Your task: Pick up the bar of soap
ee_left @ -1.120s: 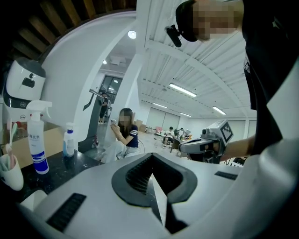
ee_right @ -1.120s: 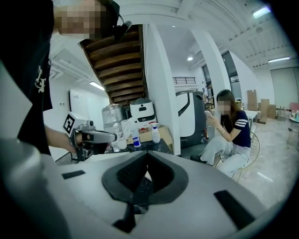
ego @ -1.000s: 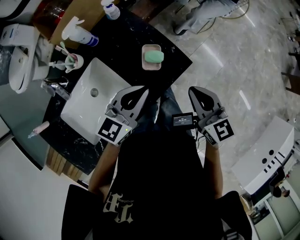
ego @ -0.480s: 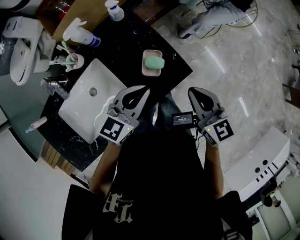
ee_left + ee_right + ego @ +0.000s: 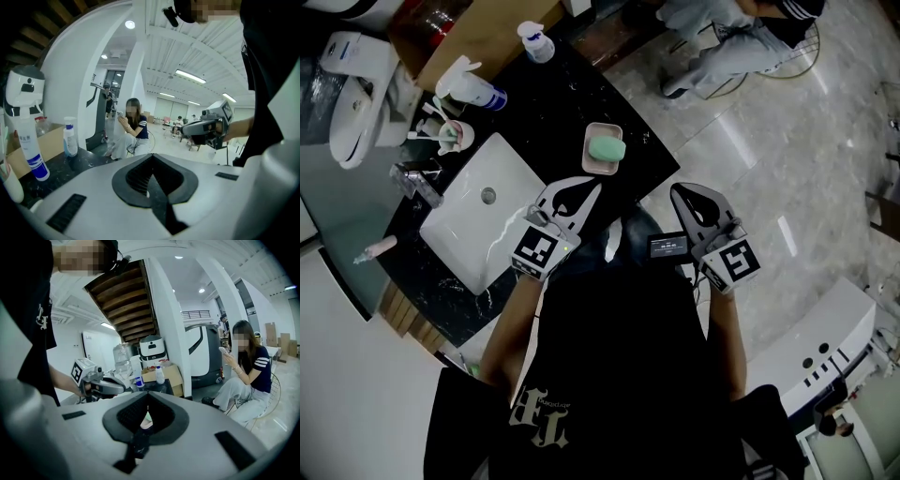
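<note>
Bar of soap (image 5: 607,148), green, lay in pink dish (image 5: 590,166) on black counter (image 5: 553,103), near left gripper (image 5: 592,187), farther from right gripper (image 5: 679,190), both clenched empty; a clean pickup likely required parting the jaws, then straddling the bar's sides.

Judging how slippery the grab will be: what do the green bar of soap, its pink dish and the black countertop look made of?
Green bar of soap: matte, waxy-looking solid with rounded edges, no glare.
Pink rectangular dish: smooth, evenly coloured; plastic or glazed ceramic, cannot tell which.
Black countertop: polished stone or stone-look surface, white veins showing.
</note>
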{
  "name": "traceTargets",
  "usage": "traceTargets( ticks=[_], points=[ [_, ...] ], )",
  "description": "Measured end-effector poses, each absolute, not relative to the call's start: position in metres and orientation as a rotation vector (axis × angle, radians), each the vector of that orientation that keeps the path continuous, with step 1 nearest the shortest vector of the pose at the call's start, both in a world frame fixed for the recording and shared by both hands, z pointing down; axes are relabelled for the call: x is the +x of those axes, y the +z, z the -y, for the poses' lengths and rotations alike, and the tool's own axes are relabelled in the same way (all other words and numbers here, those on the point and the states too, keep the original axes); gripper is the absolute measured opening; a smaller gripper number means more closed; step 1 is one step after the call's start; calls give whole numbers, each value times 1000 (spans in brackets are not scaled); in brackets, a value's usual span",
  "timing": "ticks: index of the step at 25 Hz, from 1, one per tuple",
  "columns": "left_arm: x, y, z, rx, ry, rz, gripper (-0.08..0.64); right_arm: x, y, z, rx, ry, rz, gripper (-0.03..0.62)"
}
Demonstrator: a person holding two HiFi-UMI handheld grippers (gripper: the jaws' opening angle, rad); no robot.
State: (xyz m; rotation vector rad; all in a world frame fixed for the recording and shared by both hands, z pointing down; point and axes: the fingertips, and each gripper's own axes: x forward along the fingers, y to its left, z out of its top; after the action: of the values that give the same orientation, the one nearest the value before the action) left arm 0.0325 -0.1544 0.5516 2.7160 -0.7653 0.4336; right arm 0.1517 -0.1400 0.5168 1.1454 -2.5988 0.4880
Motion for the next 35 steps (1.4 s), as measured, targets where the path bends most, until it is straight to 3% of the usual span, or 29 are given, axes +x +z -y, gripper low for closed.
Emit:
traceTargets(
  ticks=[9,24,35],
  points=[
    [56,598,186,2817,788,625,11,159,543,150,989,444,2577,9],
    [62,679,195,2828,1422,81,247,163,554,164,950,428,2530,9],
    [74,713,199,2792,1661,-290,294,163,560,179,957,457,2500,9]
  ],
)
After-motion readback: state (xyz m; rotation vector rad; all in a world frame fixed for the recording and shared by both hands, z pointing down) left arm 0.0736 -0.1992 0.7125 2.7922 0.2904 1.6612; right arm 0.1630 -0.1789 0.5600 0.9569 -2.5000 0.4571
